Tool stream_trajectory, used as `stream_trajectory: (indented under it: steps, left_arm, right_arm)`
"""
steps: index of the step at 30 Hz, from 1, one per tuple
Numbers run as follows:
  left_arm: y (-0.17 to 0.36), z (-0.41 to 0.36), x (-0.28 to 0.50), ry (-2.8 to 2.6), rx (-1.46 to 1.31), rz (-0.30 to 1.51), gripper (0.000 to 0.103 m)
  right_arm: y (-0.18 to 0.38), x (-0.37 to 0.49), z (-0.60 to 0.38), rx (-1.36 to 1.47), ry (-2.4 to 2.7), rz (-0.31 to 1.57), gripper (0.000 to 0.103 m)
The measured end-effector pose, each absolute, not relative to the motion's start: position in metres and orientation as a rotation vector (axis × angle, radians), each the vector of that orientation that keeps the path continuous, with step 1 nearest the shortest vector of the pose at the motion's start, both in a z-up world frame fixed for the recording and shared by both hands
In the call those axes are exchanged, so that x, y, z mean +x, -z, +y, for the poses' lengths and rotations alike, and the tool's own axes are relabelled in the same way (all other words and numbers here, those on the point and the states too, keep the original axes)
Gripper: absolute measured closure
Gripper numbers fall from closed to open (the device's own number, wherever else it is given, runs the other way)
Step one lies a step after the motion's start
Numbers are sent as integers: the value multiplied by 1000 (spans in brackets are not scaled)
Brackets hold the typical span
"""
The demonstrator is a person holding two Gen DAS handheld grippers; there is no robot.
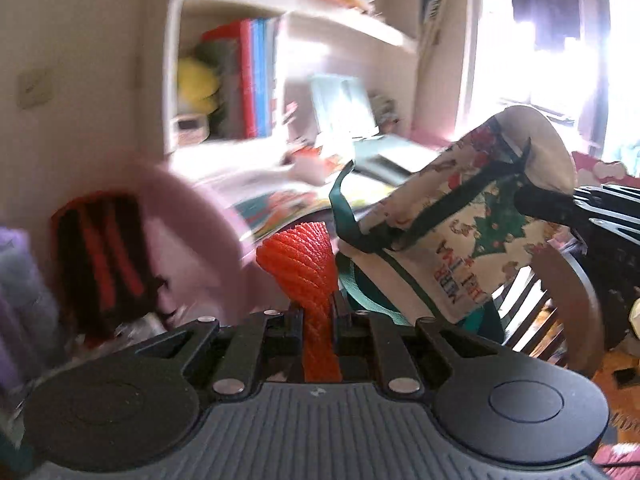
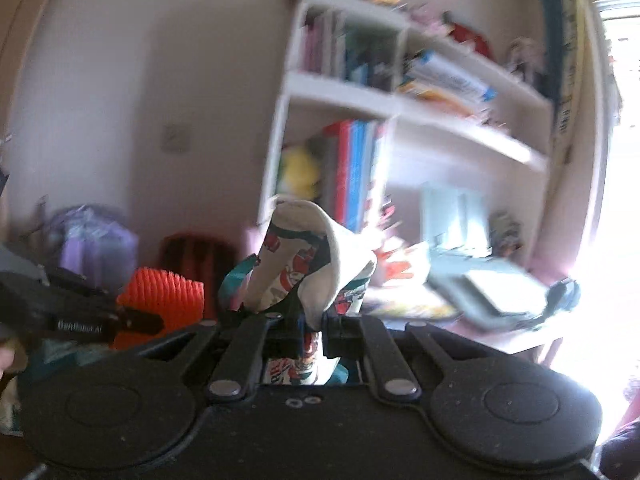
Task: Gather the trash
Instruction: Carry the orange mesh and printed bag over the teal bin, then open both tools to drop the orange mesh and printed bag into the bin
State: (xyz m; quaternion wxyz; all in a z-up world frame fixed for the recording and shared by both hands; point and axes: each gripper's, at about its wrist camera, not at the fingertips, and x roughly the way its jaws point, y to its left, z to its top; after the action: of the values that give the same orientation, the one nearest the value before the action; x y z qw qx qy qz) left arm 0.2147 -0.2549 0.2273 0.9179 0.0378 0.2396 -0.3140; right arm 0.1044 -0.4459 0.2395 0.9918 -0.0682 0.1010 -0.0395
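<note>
My left gripper (image 1: 318,308) is shut on an orange textured piece of trash (image 1: 306,260), held up in the air. It also shows in the right wrist view (image 2: 162,300), at the left. My right gripper (image 2: 312,320) is shut on the rim of a white printed cloth bag (image 2: 316,256) with Christmas patterns and green straps. In the left wrist view the bag (image 1: 468,220) hangs open to the right of the orange trash, with the right gripper (image 1: 536,200) clamped on its upper edge. Both views are motion-blurred.
A white bookshelf (image 2: 400,100) with books stands over a cluttered desk (image 1: 280,184). A wooden chair back (image 1: 560,304) is at the right. A pink rounded object (image 1: 192,216), a red-and-black bag (image 1: 100,256) and a purple bag (image 2: 92,244) sit at the left. Bright window (image 1: 540,60) at right.
</note>
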Motion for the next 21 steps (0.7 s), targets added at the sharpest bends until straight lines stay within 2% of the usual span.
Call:
stream_trajectory:
  steps: [7, 12, 21]
  left_arm:
    - [-235, -337, 224, 733, 137, 475, 91]
    - [-206, -383, 238, 746, 155, 550, 91]
    - [-148, -424, 263, 739, 232, 701, 91]
  right_arm:
    - [-241, 118, -493, -138, 195, 215, 97]
    - [-208, 137, -517, -110, 199, 314, 97]
    - [-145, 166, -532, -72, 147, 520, 96]
